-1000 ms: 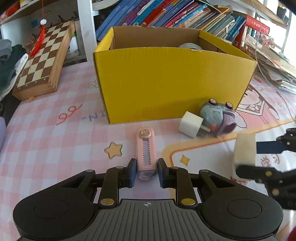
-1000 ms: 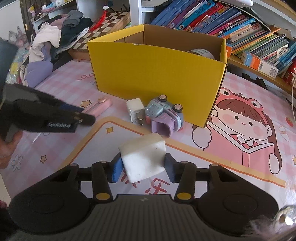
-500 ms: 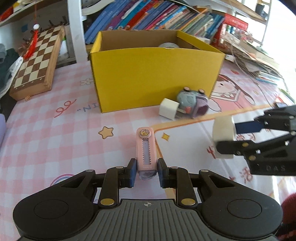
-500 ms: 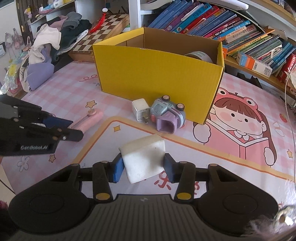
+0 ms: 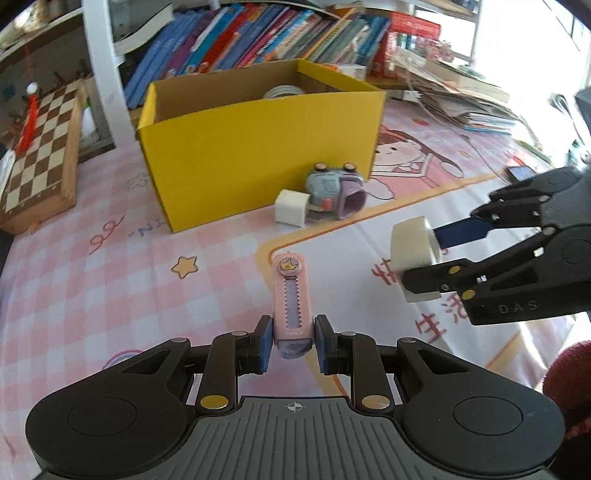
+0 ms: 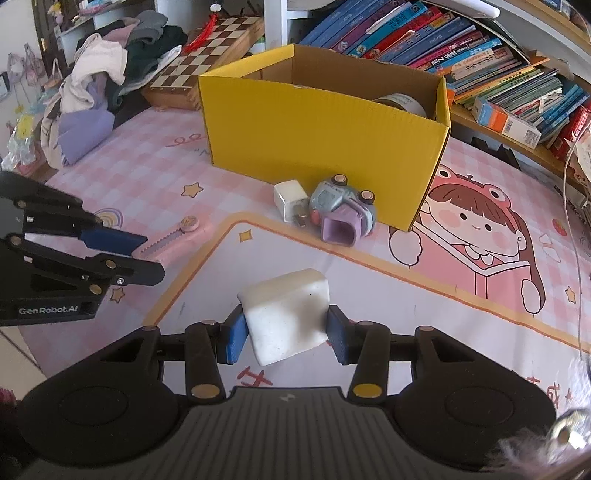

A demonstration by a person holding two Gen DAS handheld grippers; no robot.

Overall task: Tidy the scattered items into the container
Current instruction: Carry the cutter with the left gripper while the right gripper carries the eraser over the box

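Observation:
My left gripper (image 5: 290,343) is shut on the near end of a pink utility knife (image 5: 291,295), held above the mat. The right gripper (image 6: 284,334) is shut on a white block (image 6: 288,314); the same block (image 5: 412,251) shows at the right of the left wrist view. The yellow cardboard box (image 5: 258,147) stands open ahead, with a tape roll (image 5: 282,91) inside. Against its front wall lie a white charger plug (image 6: 290,199) and a grey-purple toy camera (image 6: 341,216). The box (image 6: 321,122) is also ahead of the right gripper.
A folded chessboard (image 5: 40,147) leans at the left. Books (image 5: 258,33) fill the shelf behind the box, and papers (image 5: 454,96) are stacked at the right. Clothes (image 6: 107,74) are piled at the far left. A cartoon mat (image 6: 461,240) covers the table.
Both grippers have lifted and drawn back from the box with their loads. The box and the items beside it look smaller and farther away.

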